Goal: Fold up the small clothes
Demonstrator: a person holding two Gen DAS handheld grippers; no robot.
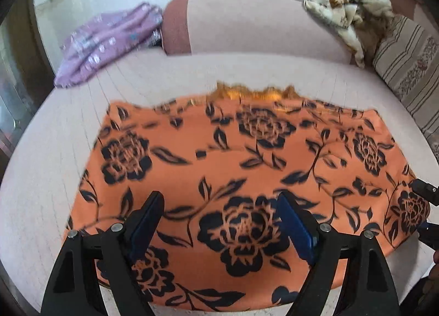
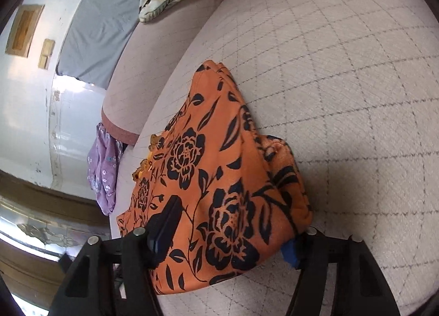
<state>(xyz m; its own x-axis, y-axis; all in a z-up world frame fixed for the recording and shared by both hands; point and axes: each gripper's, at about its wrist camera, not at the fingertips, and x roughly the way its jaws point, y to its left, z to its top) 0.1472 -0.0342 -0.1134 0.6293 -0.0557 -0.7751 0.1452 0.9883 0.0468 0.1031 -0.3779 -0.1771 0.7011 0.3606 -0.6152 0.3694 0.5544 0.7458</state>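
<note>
Nearest in the left wrist view, the left gripper (image 1: 219, 231) hangs over the orange floral garment (image 1: 241, 168) with its fingers (image 1: 295, 231) spread wide and nothing between them – released. The garment lies spread across the lower middle of that frame on the quilted pale sofa seat (image 1: 49, 178).

In the right wrist view the right gripper (image 2: 230, 233) straddles the garment's bunched right end (image 2: 233, 178). Its left finger (image 2: 164, 228) rests over the cloth; the other, a blue pad at lower right (image 2: 290, 254), is mostly tucked under the raised fabric. Cloth sits between the fingers, yet the pads do not look pressed together, so I read it as not yet clamped.

To fold well, the right fingers should probably close on the full thickness of the layered edge, not just the top ply, and the left should take the matching near corner so the edge lifts evenly.

Farther off lie a lilac flowered garment (image 1: 109, 41) at upper left and a crumpled beige blanket (image 1: 345, 6) at upper right. The orange garment's far hem is blurred, and its layering under the hump is hidden.
</note>
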